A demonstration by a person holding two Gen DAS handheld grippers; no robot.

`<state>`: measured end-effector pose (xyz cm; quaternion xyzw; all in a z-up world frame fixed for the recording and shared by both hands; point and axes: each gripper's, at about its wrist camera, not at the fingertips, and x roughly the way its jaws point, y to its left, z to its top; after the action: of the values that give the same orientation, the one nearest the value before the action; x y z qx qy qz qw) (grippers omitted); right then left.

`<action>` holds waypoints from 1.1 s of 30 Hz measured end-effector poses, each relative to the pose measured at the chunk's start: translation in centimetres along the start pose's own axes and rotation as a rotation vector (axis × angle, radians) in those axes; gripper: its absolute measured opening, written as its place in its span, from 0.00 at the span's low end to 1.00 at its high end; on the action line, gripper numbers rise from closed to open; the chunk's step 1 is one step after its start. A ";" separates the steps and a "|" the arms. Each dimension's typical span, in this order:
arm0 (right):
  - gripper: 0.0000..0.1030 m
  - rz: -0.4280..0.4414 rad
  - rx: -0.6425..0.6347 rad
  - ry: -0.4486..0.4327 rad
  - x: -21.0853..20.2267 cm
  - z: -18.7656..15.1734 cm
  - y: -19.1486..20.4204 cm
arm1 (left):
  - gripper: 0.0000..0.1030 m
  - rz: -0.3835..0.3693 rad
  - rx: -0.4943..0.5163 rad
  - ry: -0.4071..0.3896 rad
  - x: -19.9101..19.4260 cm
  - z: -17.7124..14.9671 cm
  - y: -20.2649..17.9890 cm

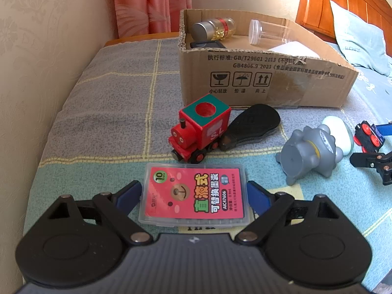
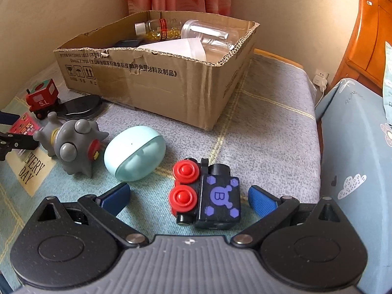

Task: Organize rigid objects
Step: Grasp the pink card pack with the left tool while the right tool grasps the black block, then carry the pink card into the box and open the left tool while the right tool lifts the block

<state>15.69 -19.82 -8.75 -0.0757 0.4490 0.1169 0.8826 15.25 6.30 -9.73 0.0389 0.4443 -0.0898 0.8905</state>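
1. The left gripper (image 1: 194, 197) has its blue pads closed against the two long sides of a clear plastic case with a pink label (image 1: 196, 193), which lies on the checked bedspread (image 1: 110, 103).
2. Beyond it stand a red toy train (image 1: 199, 129) and a flat black object (image 1: 250, 126), touching each other.
3. The right gripper (image 2: 189, 198) has its jaws spread wide. A black toy train with red wheels (image 2: 205, 193) lies on its side between them, and neither pad touches it.
4. Only the right wrist view shows a wall plug (image 2: 321, 78) and "EVERY DAY" printed on the bedspread.
5. The open cardboard box (image 1: 257, 78) holds a bottle of yellow capsules (image 1: 215, 28), a clear jar (image 1: 267, 33), something white and something dark.
6. A grey spiky toy (image 2: 73, 144) and a pale blue egg-shaped case (image 2: 134, 153) lie between the grippers.
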 end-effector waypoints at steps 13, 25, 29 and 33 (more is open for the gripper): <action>0.62 -0.013 0.007 -0.012 -1.2 0.0 -1.0 | 0.88 0.002 -0.001 0.005 0.1 0.1 -0.1; 0.54 -0.044 0.028 -0.005 -1.3 0.1 -0.8 | 0.88 0.003 0.001 0.020 0.1 0.3 -0.1; 0.54 -0.046 0.018 -0.003 -1.6 0.2 -0.7 | 0.88 0.000 0.025 0.031 -0.1 0.4 -0.2; 0.54 -0.050 0.001 -0.005 -2.1 0.3 -0.5 | 0.88 -0.005 0.041 0.028 -0.7 0.3 -0.3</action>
<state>14.82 -20.51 -6.88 -0.0862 0.4449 0.0950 0.8863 15.05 6.02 -8.96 0.0574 0.4549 -0.1007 0.8830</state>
